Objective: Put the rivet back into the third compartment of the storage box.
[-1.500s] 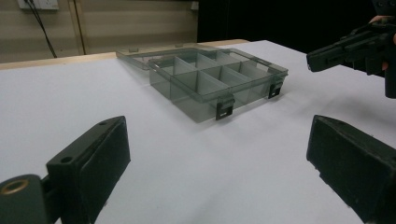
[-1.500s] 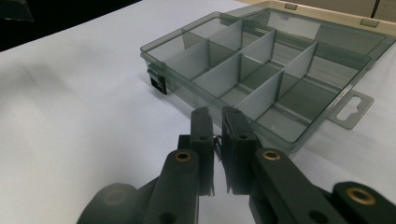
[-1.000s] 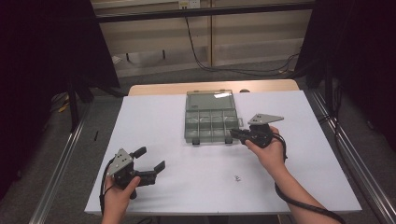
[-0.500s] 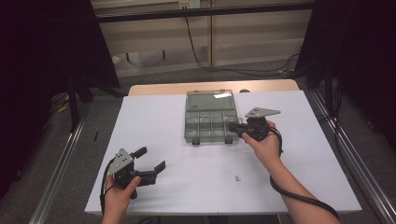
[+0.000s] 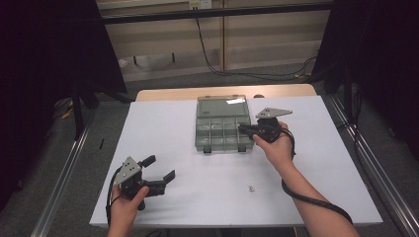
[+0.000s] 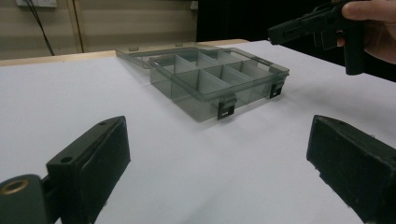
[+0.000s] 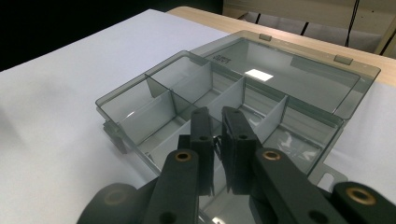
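Note:
A smoky clear organizer box (image 5: 217, 146) lies open at the table's middle back, its lid (image 5: 221, 105) folded flat behind it. My right gripper (image 5: 243, 128) hovers over the box's right-hand compartments, jaws nearly together. In the right gripper view a tiny thin metal part (image 7: 215, 139) sits pinched between the pads of this gripper (image 7: 217, 113), above the dividers (image 7: 229, 95). My left gripper (image 5: 160, 168) rests near the front left of the table, open and holding nothing. Its view (image 6: 218, 144) looks across at the box (image 6: 201, 108) and the right gripper (image 6: 299, 29).
A second tiny metal part (image 5: 251, 188) lies on the white table top (image 5: 321, 163) in front of the box. The box compartments look empty. A wooden strip (image 5: 168, 93) borders the table's far edge, and metal rails (image 5: 64, 173) run along both sides.
My right gripper has moved left and slightly up, from beside the box's right edge to over its right compartments. The left gripper has stayed where it was.

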Action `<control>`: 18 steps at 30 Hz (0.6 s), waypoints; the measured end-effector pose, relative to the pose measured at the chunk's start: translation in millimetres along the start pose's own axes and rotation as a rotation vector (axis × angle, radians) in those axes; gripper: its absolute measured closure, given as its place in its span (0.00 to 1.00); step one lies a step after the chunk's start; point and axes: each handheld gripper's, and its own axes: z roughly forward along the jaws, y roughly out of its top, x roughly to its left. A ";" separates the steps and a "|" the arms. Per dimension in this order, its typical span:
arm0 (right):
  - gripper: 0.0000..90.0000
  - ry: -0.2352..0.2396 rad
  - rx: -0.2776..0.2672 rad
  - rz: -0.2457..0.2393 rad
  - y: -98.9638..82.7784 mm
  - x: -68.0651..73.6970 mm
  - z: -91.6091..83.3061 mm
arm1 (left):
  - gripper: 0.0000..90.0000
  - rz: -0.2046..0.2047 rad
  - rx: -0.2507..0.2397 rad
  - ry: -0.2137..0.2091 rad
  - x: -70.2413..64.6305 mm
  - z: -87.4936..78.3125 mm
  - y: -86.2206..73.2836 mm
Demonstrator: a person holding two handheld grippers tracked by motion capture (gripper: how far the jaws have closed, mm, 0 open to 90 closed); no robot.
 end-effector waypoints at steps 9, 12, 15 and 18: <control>0.93 -0.005 -0.008 0.017 4.2 -3.5 8.3 | 0.07 -0.004 0.001 -0.002 -0.9 1.1 -0.6; 0.93 -0.013 -0.003 0.016 4.3 -5.0 12.1 | 0.07 -0.006 0.000 -0.004 -0.7 1.0 -0.7; 0.93 -0.008 -0.001 0.016 3.9 -5.7 16.1 | 0.07 -0.004 0.001 -0.003 0.2 0.7 -0.7; 0.93 -0.011 -0.001 0.019 5.0 -6.2 20.0 | 0.07 -0.009 -0.003 -0.003 0.8 0.5 -0.8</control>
